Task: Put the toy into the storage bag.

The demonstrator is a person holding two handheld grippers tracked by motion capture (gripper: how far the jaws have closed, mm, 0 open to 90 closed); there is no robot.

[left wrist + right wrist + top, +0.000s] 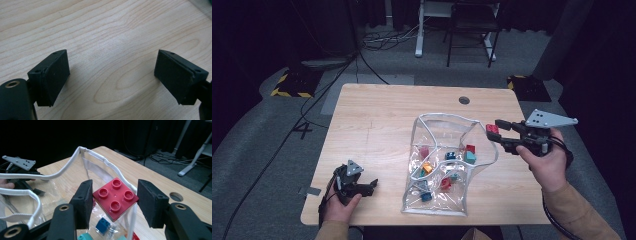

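In the high view, a clear bag (439, 165) holding small coloured blocks (447, 170) is seen on the table (372, 125); a red block (492, 129) is held by the right gripper (498, 134) just above its rim. In the left gripper view, the left gripper (111, 77) is spread wide over bare wood. In the right gripper view, the red block (115, 198) is clamped above the bag (62, 182).

The worktop (377, 115) is seen as pale wood with a smooth, matt grain. The bag (432, 132) is made of clear, glossy plastic film, edged with white woven cloth piping. The red brick (115, 198) is formed of smooth, slightly shiny plastic. The right tongs (113, 203) are faced with matt black rubbery pads; a grey metal plate (549, 119) is carried on top.
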